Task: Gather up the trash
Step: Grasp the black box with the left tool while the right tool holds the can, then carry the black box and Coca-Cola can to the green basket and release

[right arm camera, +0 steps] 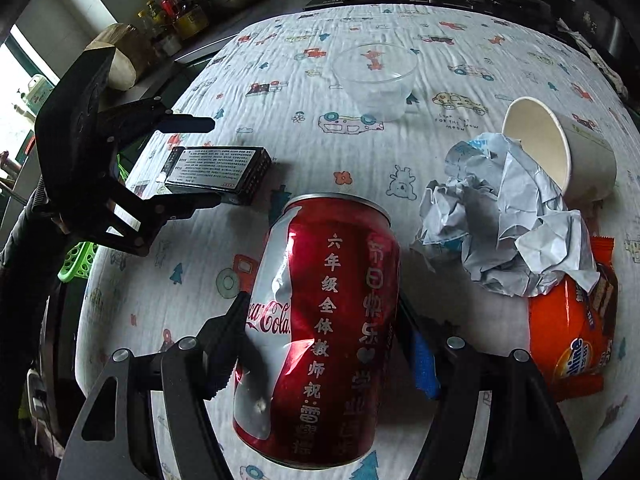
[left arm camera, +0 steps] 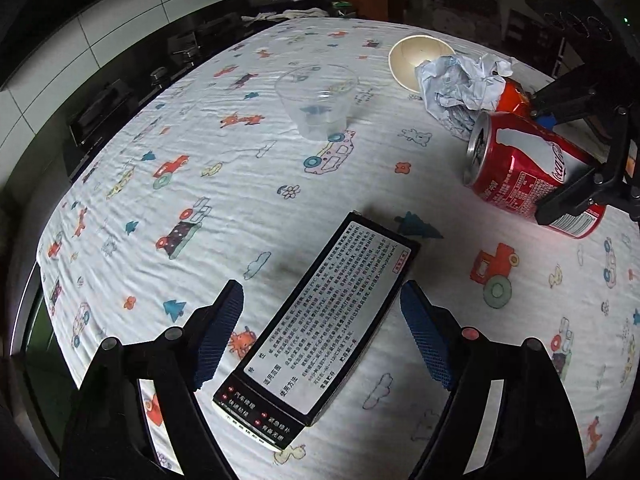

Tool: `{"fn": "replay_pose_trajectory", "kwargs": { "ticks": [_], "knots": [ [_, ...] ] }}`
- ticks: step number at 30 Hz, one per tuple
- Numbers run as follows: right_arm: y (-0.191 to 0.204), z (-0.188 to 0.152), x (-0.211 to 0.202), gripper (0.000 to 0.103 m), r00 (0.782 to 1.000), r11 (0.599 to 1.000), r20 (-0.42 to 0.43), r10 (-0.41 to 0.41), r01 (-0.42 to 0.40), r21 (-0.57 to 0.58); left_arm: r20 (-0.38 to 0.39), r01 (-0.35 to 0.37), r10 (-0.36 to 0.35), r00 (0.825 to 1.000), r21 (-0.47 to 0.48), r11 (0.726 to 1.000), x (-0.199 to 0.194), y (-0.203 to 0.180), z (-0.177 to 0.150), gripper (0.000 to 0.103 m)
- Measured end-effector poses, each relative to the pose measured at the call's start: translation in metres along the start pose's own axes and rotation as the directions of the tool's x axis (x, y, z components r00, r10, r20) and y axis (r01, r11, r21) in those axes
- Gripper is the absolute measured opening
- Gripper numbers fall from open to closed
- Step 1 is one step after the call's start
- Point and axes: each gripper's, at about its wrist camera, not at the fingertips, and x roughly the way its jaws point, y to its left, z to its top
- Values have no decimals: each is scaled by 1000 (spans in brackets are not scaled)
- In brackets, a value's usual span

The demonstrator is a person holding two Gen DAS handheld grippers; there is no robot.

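Observation:
A black flat box [left arm camera: 320,320] with a white printed label lies on the patterned tablecloth between the fingers of my left gripper [left arm camera: 322,316]. The jaws are open and stand a little apart from the box on both sides. The box also shows in the right wrist view [right arm camera: 218,172]. A dented red Coca-Cola can [right arm camera: 324,320] lies on its side between the fingers of my right gripper [right arm camera: 324,340]. The pads [right arm camera: 422,360] press its sides. The can also shows in the left wrist view [left arm camera: 532,172].
A clear plastic cup [left arm camera: 316,98] stands mid-table. A crumpled white paper [right arm camera: 508,232], a tipped paper cup [right arm camera: 560,148] and an orange snack wrapper [right arm camera: 568,328] lie to the right of the can. A stove and counter [left arm camera: 120,96] border the table. A green basket [right arm camera: 78,260] sits below the table edge.

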Motion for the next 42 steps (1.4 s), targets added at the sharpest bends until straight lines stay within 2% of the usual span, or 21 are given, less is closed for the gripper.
{"fn": "replay_pose_trajectory", "kwargs": {
  "ticks": [2, 3, 10, 15, 18, 23, 29, 35, 38, 42],
  "knots": [
    [0, 0, 0, 68, 1000, 1000, 1, 3, -3, -1, -11, 8, -8, 1000, 18, 1000, 4, -3, 0, 73],
    [0, 0, 0, 68, 1000, 1000, 2, 6, -6, 1, -15, 16, -15, 1000, 21, 1000, 5, -5, 0, 66],
    [1, -1, 0, 68, 1000, 1000, 11, 11, -11, -2, 6, 16, -16, 1000, -63, 998, 0, -4, -3, 53],
    [7, -4, -4, 67, 999, 1000, 29, 24, -24, -9, 15, -17, 20, 1000, -146, 989, -10, -11, -9, 50],
    [14, -5, -7, 67, 999, 999, 40, 36, -35, -16, 15, -74, 78, 997, -208, 975, -18, -14, -16, 50],
    [30, -7, -12, 66, 997, 998, 57, 46, -43, -48, 36, -97, 113, 993, -311, 945, -38, -20, -35, 49],
    [57, -6, -15, 65, 995, 993, 64, 77, -70, -96, 65, -112, 156, 986, -436, 893, -73, -18, -61, 49],
    [92, 0, -14, 64, 992, 982, 60, 115, -104, -155, 95, -156, 243, 965, -537, 829, -123, -12, -93, 49],
    [114, 7, -12, 63, 988, 973, 57, 144, -131, -190, 91, -203, 314, 945, -591, 781, -153, -3, -116, 49],
    [149, 19, -6, 62, 981, 955, 51, 185, -168, -243, 51, -261, 395, 917, -672, 693, -187, 16, -156, 49]
  ]
}}
